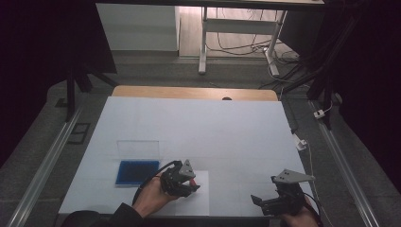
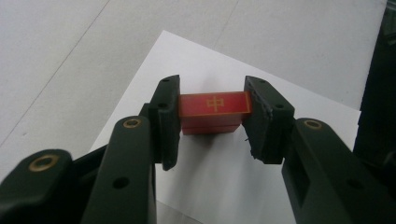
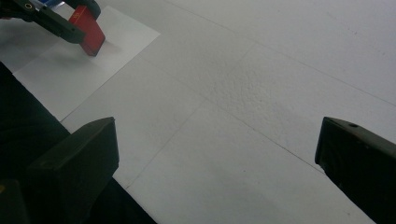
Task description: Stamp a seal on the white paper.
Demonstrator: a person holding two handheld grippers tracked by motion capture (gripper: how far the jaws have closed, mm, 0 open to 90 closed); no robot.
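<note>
Jaws on the left gripper sit low over a white sheet in the high view. Left gripper view: they're pinching a red block with a gold character, dead centre between them, just above the sheet. Right gripper view: the right gripper is spread wide over bare tabletop, block well off beyond its left jaw.

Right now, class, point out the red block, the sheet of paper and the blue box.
red block (image 2: 214, 105), left gripper view, its lettered top face.
sheet of paper (image 2: 224, 182), left gripper view, bare middle.
blue box (image 1: 137, 172), high view, its blue base.
</note>
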